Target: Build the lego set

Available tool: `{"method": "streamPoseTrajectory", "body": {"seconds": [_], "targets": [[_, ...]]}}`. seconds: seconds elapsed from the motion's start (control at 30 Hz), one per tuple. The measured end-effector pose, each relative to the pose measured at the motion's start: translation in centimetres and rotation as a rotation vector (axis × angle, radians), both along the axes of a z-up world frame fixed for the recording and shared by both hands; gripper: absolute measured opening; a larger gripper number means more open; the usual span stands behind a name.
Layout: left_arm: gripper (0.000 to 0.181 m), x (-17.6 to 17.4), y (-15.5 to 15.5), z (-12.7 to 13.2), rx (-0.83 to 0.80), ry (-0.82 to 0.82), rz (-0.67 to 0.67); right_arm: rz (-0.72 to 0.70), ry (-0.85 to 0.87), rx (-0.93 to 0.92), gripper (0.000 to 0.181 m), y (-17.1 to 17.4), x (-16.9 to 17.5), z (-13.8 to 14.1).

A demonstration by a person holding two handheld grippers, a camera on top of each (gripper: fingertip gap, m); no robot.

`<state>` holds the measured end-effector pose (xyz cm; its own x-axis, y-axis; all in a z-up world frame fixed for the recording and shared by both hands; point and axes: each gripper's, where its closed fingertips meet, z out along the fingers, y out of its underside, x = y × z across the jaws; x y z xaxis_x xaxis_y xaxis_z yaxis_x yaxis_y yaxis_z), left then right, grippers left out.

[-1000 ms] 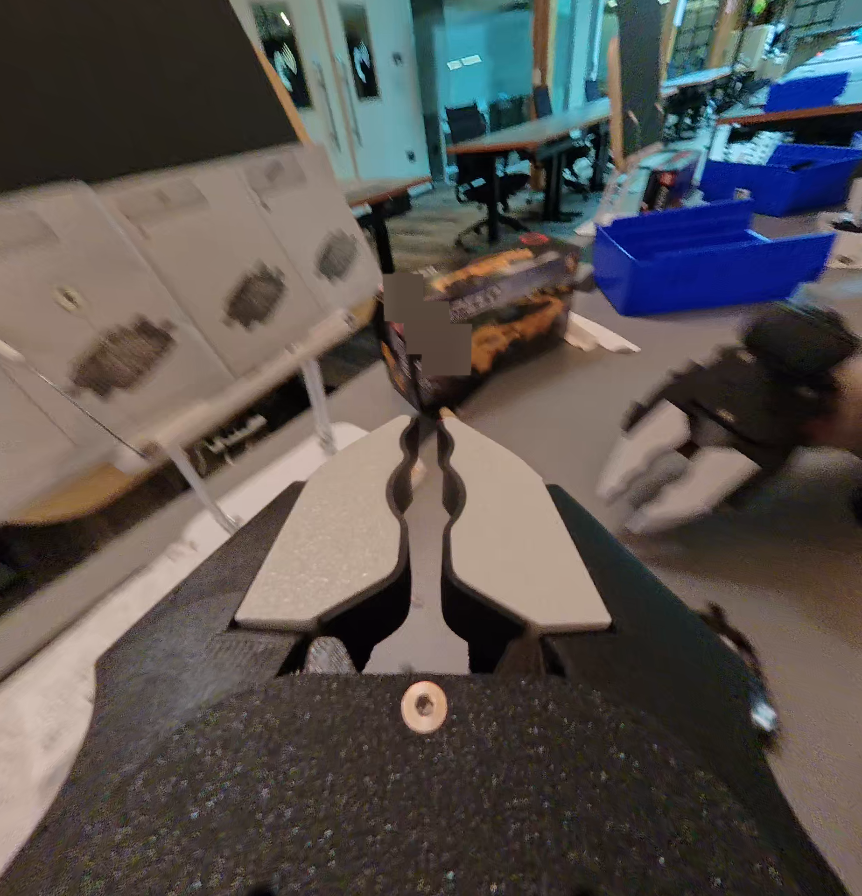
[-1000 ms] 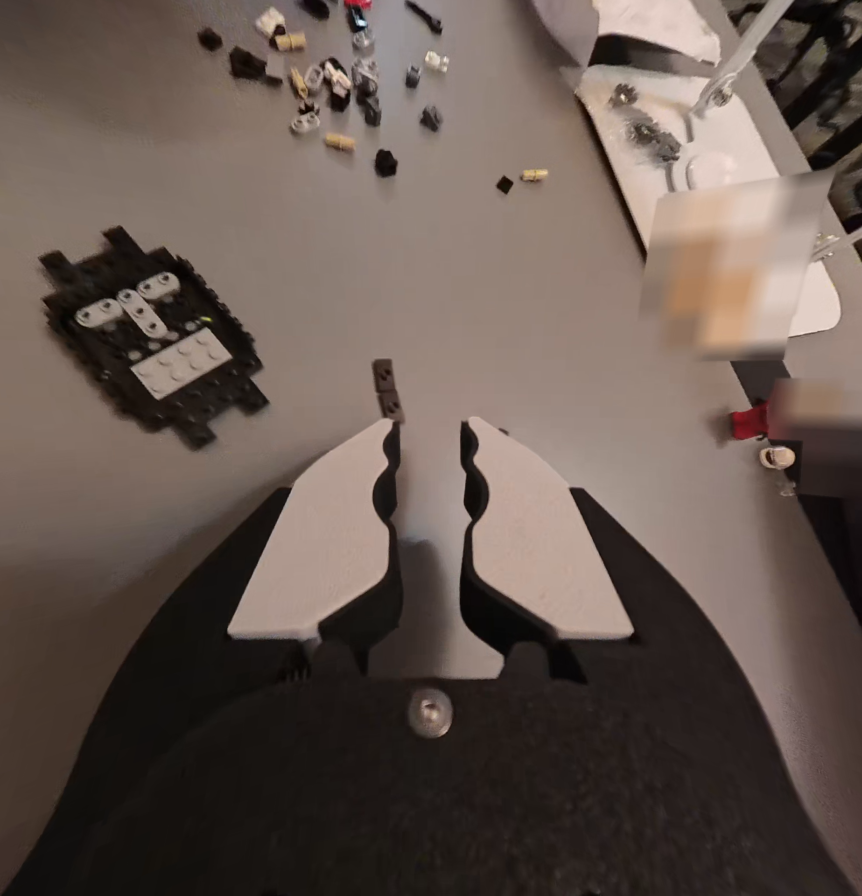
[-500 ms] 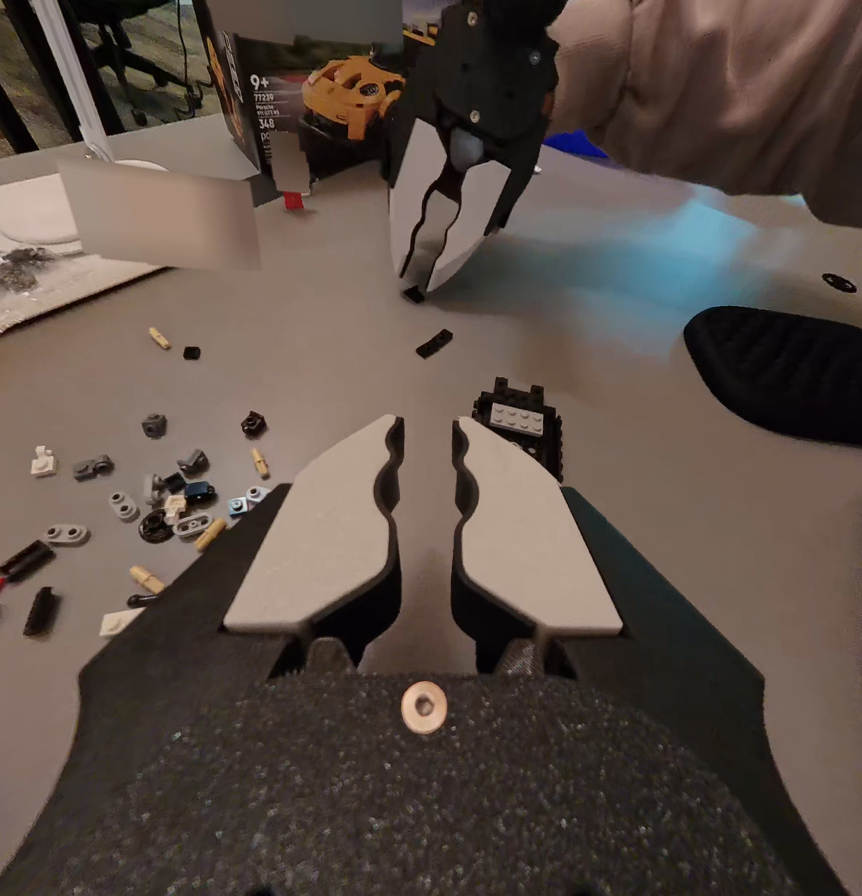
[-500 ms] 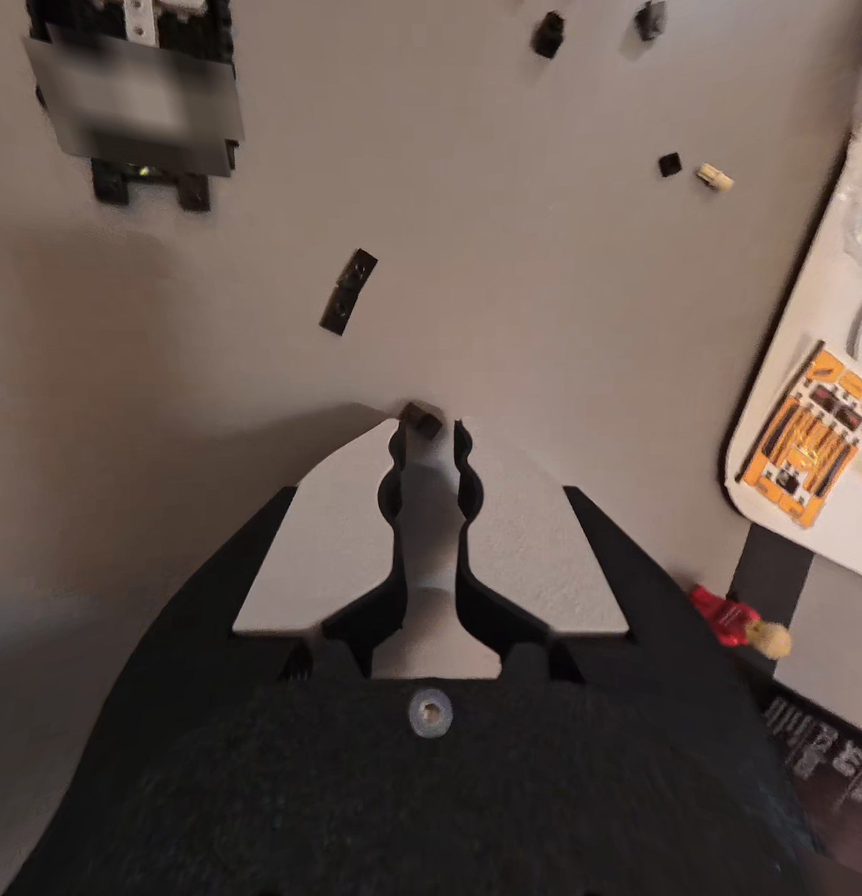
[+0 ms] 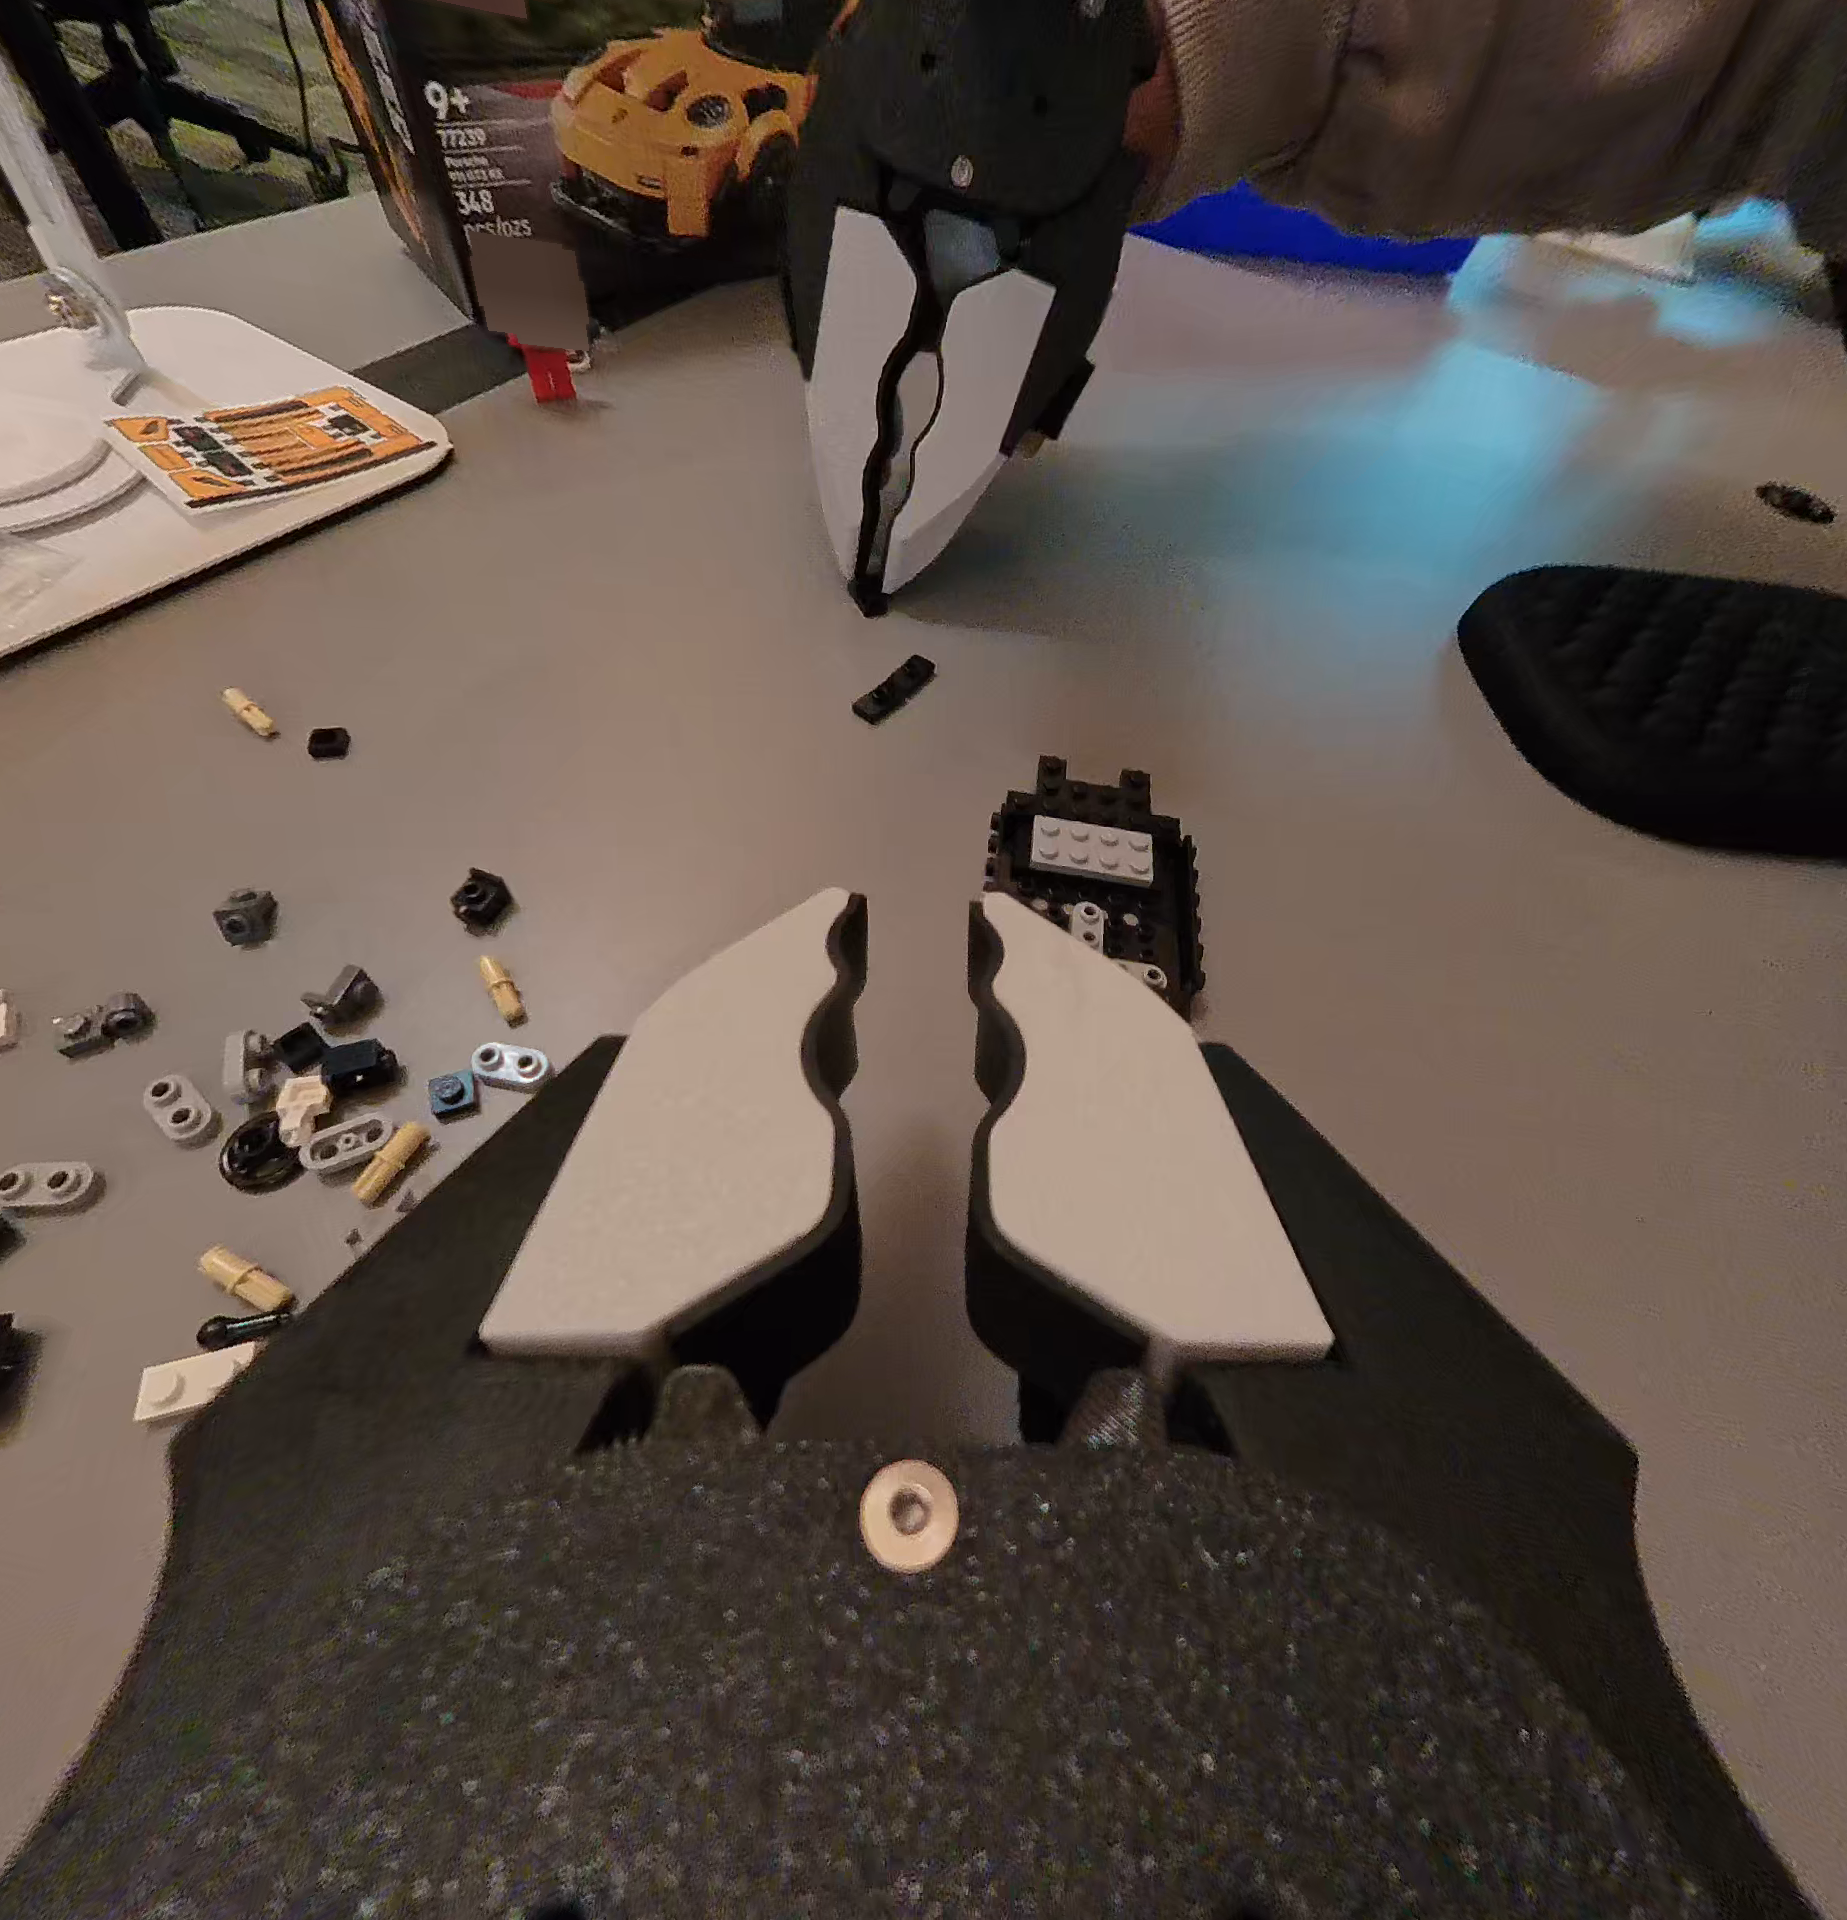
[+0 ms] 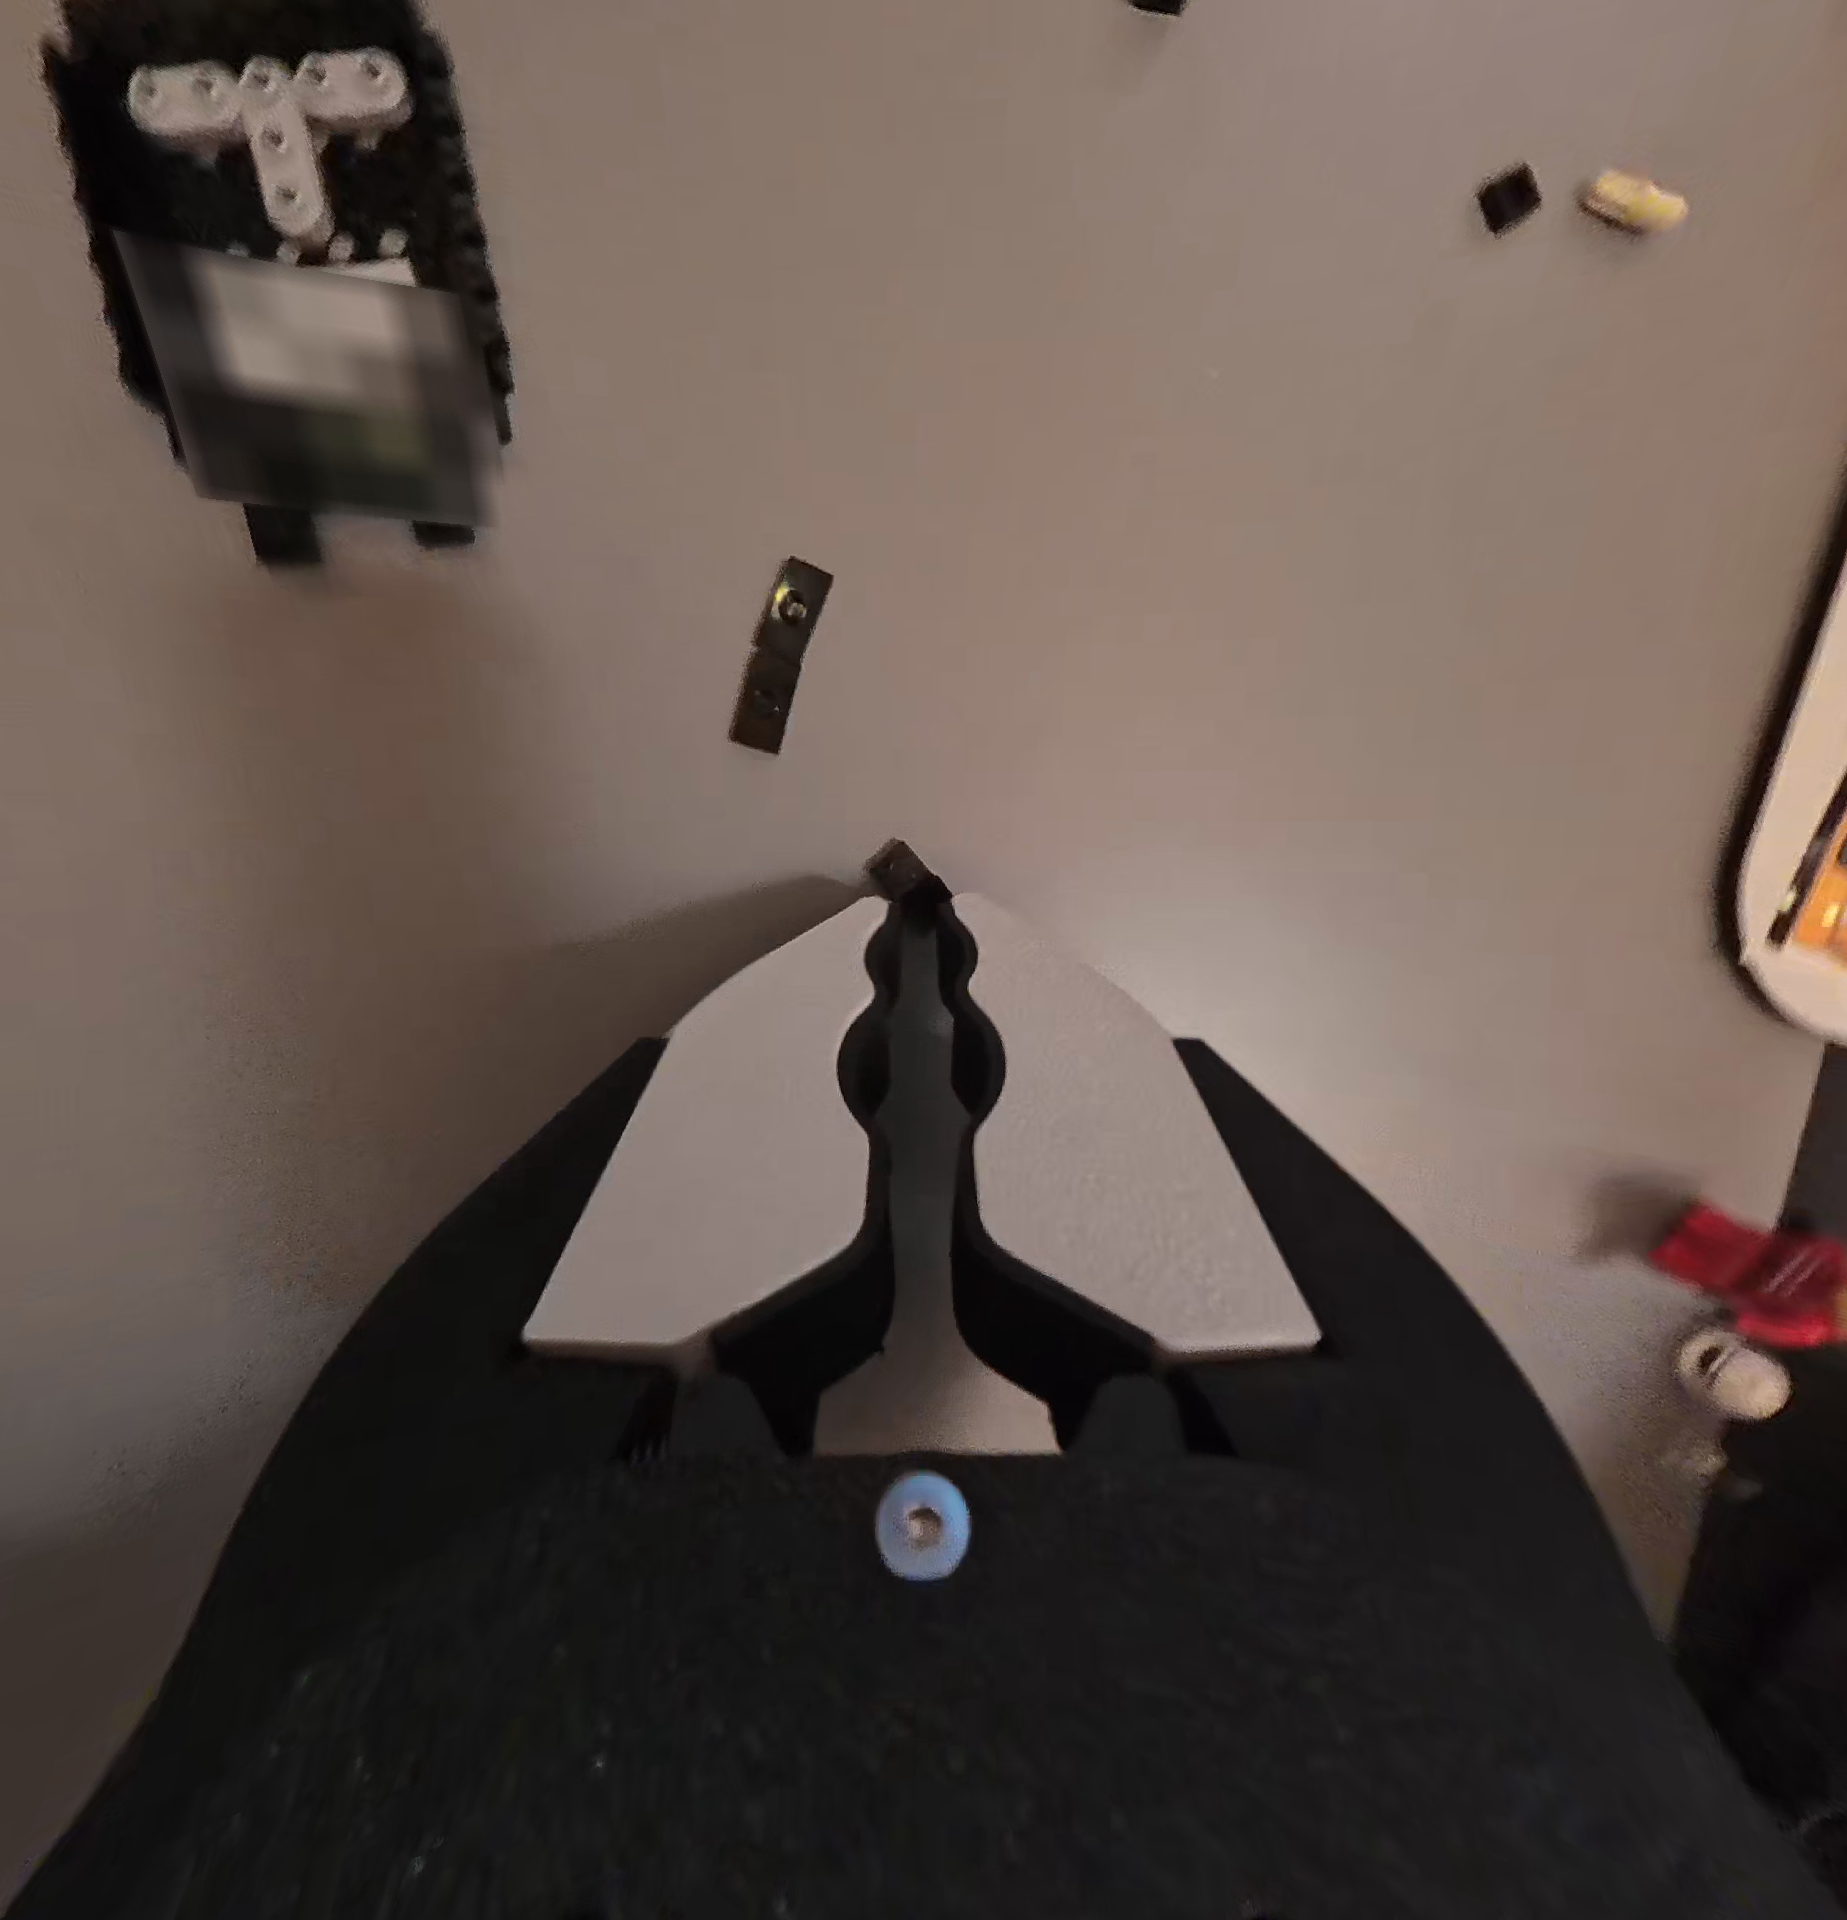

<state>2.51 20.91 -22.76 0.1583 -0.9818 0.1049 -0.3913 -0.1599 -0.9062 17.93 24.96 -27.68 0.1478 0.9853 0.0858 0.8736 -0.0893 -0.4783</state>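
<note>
On table (image 6: 1210, 520), right hand-held gripper (image 6: 914, 902) pinching black piece (image 6: 903, 868)

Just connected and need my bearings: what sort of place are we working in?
Probably an office or lab workbench set up for Lego building: a grey table with scattered loose Lego pieces, the set's box and a sticker sheet on a white tray.

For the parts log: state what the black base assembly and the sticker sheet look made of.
Black base assembly: apparently hard moulded plastic, with crisp studs and slight sheen. Sticker sheet: seemingly thin printed paper or film, lying flat on the white tray.
</note>
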Motion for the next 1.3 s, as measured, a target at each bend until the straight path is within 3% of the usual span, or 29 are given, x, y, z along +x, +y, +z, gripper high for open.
{"method": "streamPoseTrajectory", "body": {"seconds": [0.17, 0.3, 0.47, 0.7, 0.9, 1.03, 1.13, 1.3], "targets": [[0.025, 0.1, -1.1, -1.0, 0.049, 0.071, -0.057, -0.245, 0.065, -0.018, 0.004, -2.6, -1.4, 0.3], [0.039, 0.4, -2.6, -1.7, 0.038, 0.113, -0.136, -0.305, 0.180, 0.000, 0.000, -4.1, -3.6, 1.9], [0.048, 0.6, -3.1, -2.5, 0.036, 0.168, -0.164, -0.249, 0.195, 0.047, 0.000, -5.5, -7.2, 2.8], [0.045, 0.5, -2.9, -2.6, 0.032, 0.172, -0.154, -0.102, 0.163, 0.147, 0.006, -1.3, -8.0, 3.4], [0.042, 0.4, -2.5, -2.1, 0.040, 0.138, -0.122, -0.083, 0.092, -0.017, 0.023, 0.9, -11.3, 1.5], [0.040, 0.3, -2.5, -1.9, 0.031, 0.119, -0.122, -0.077, 0.050, -0.026, 0.022, 1.7, -11.9, 0.5], [0.040, 0.3, -2.3, -1.8, 0.022, 0.113, -0.116, -0.093, 0.047, -0.060, 0.008, 1.6, -12.3, 0.2], [0.040, 0.2, -2.1, -1.2, 0.021, 0.077, -0.097, -0.025, 0.075, -0.030, 0.008, 0.4, -12.6, 0.7]]}}
